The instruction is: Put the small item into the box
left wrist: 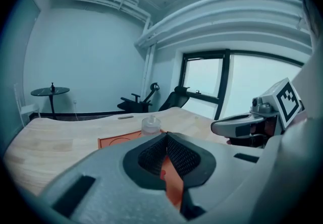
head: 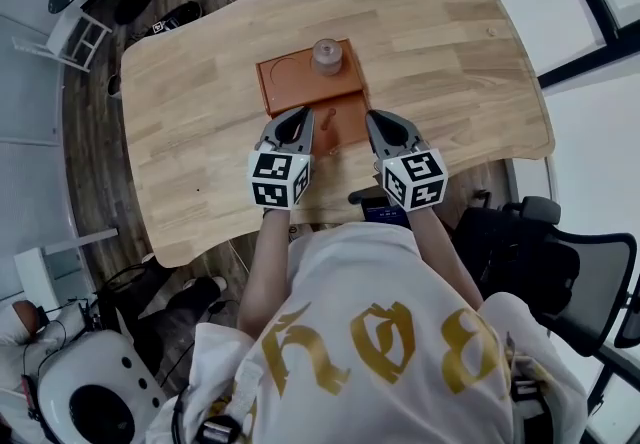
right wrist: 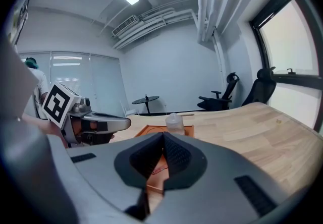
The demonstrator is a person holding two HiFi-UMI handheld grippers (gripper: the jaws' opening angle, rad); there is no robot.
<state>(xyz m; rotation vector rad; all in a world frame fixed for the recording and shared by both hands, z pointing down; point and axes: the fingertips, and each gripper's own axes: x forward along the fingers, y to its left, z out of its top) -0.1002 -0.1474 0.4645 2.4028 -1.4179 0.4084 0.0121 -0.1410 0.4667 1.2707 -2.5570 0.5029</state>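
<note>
Head view showed both grippers side by side over the near edge of the table (head: pixel 200 112), jaws pointing away from the person. The left gripper (head: pixel 303 116) sat at the near left corner of the orange box (head: pixel 290 82), the right gripper (head: pixel 374 120) at its near right corner, the two apart with the box's near half between them.

Left gripper view had the left gripper (left wrist: pixel 166 137) clenched: its jaw tips met with nothing between them, and only a sliver of orange showed through the gap lower down. Right gripper view showed the right gripper (right wrist: pixel 163 137) clenched too, tips together and empty.

The jar (head: pixel 327 55), small and clear, stood upright on the far half of the box, toward its right side and beside a round recess. It was well ahead of both grippers and touched neither. Both gripper views showed it past the closed jaws, upright on the box (left wrist: pixel 118 140), near the middle of the picture (right wrist: pixel 174 123).

A black chair (head: pixel 540 242) stood right of the person, off the table.
</note>
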